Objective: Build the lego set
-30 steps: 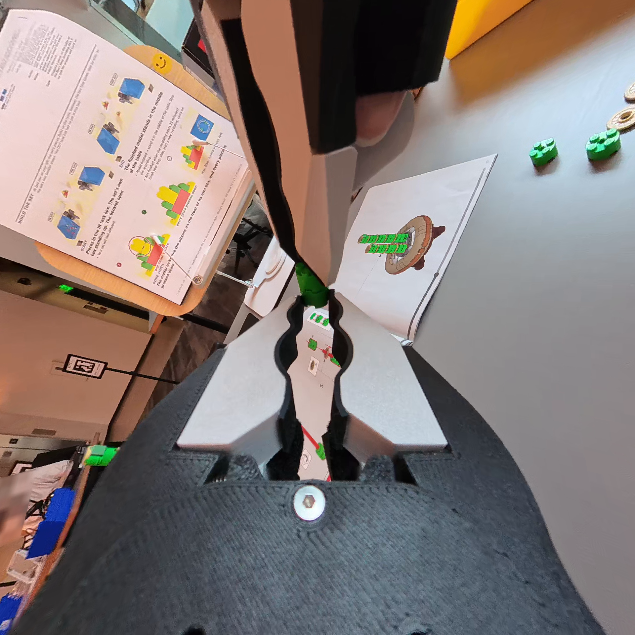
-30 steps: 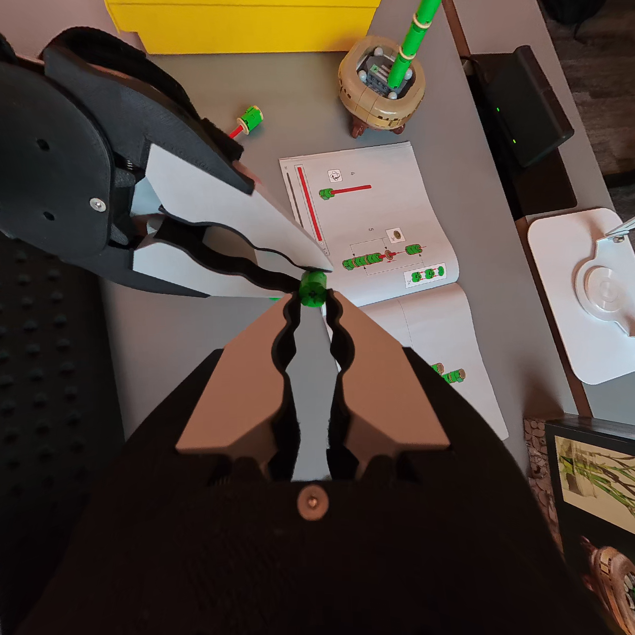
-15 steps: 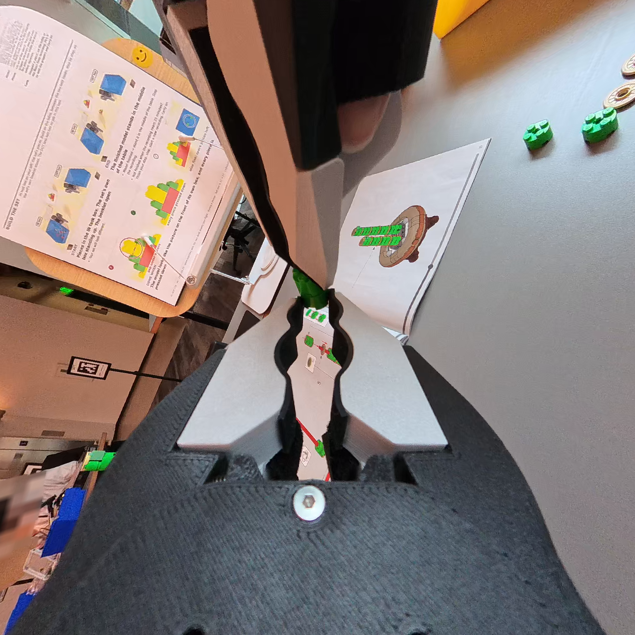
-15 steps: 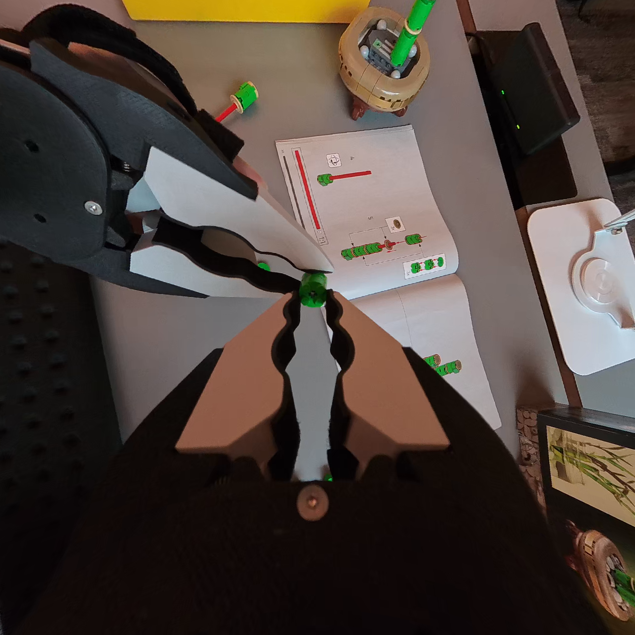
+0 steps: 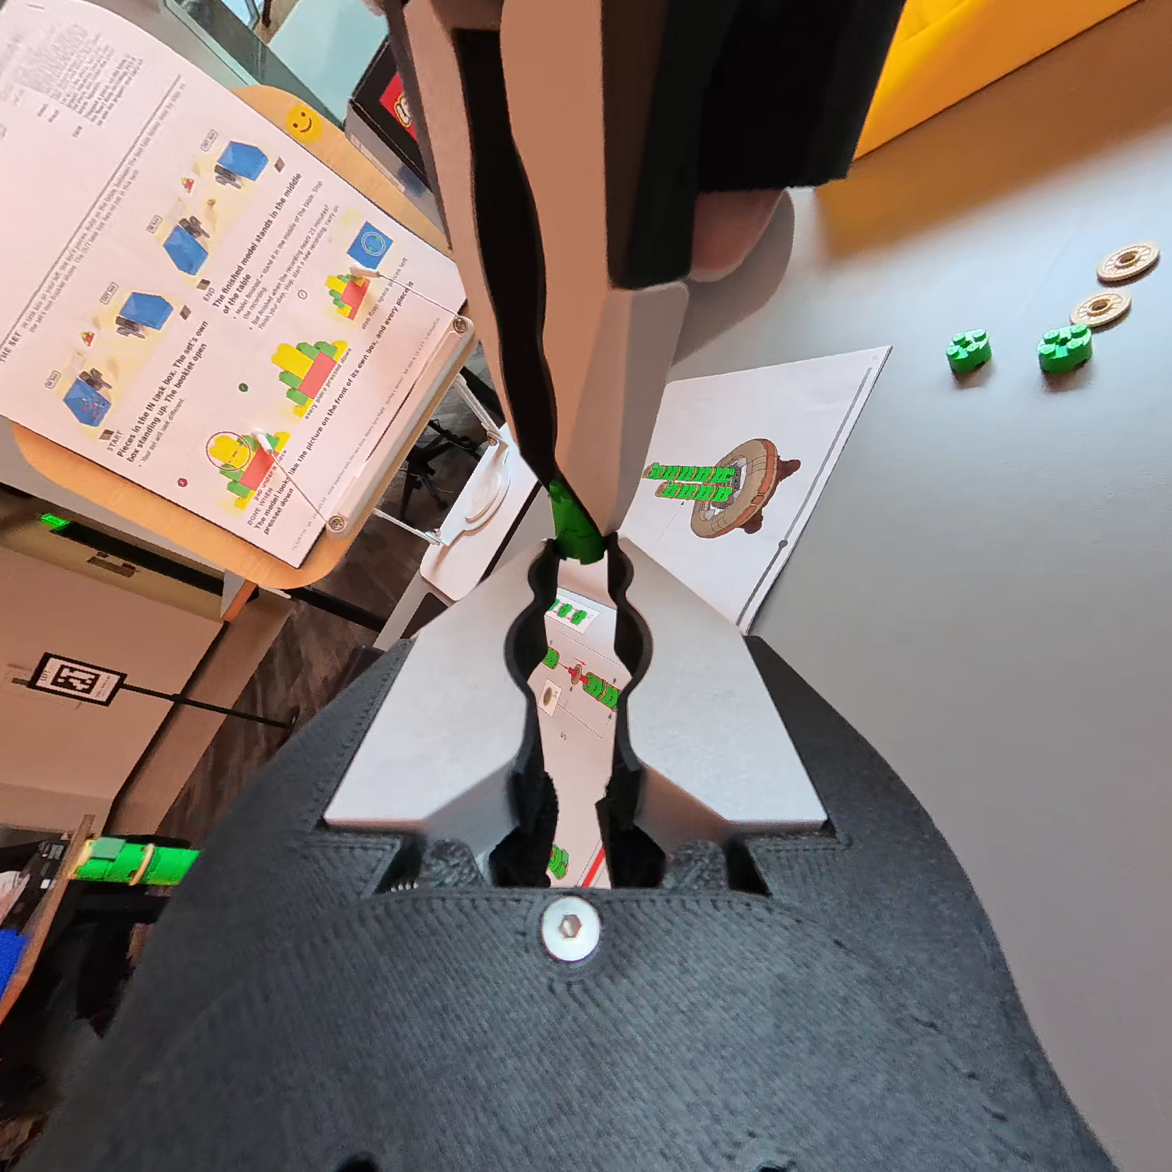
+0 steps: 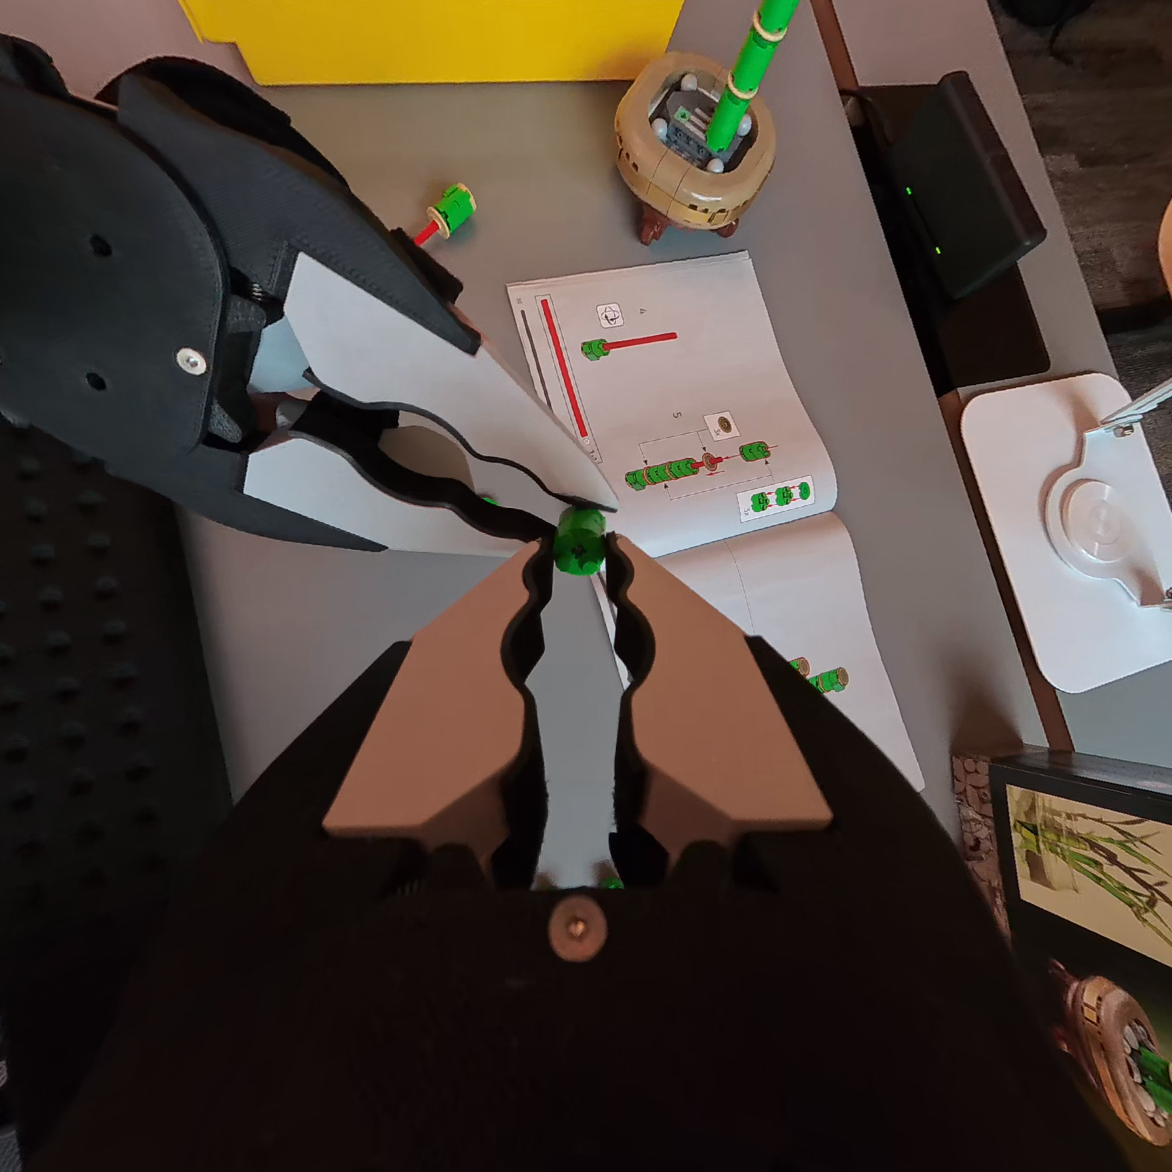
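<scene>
While both grippers, left [image 5: 580, 550] and right [image 6: 576, 550], clamp one green stack [image 6: 578, 540] at frame centre, only the right view shows the pot [image 6: 694, 165], upper right; only the left shows loose studs [image 5: 968, 350].

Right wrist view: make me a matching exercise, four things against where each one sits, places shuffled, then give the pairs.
Things
1. green round piece
2. tan pot with a green stalk
3. open instruction booklet
4. short green piece on a red axle

Places
A. flat on the grey table, below the pot
B. pinched where the two tongs meet
C. by the yellow box, top of the picture
D. lying on the table, left of the pot

Pairs: 1-B, 2-C, 3-A, 4-D
</scene>
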### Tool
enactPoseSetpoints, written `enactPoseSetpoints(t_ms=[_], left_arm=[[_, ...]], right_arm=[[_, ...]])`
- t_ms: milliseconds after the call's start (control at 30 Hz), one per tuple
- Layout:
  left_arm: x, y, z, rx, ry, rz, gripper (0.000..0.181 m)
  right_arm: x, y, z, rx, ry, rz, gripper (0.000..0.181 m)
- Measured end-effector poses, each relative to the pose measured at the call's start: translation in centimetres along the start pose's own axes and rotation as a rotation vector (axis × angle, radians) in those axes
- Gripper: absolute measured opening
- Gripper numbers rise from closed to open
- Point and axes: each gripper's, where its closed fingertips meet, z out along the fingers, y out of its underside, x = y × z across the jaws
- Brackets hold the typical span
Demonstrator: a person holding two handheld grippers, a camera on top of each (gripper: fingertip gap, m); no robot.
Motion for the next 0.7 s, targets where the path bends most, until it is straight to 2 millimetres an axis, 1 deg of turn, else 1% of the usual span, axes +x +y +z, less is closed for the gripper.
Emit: enactPoseSetpoints(t_ms=[267, 567, 700], left_arm=[[-0.5, -0.1, -0.1, 0.004, -0.031, -0.001, 0.014], [-1.4, 0.4, -0.2, -0.029, -0.075, -0.006, 0.014], [-1.6, 0.6, -0.2, -0.042, -0.086, -0.005, 0.014]], right_arm=[[0.2, -0.4, 0.0, 0.037, -0.006, 0.031, 0.015], [0.5, -1.2, 0.4, 0.110, -0.044, 0.121, 0.015], [0.5, -1.4, 0.5, 0.133, -0.053, 0.133, 0.015]])
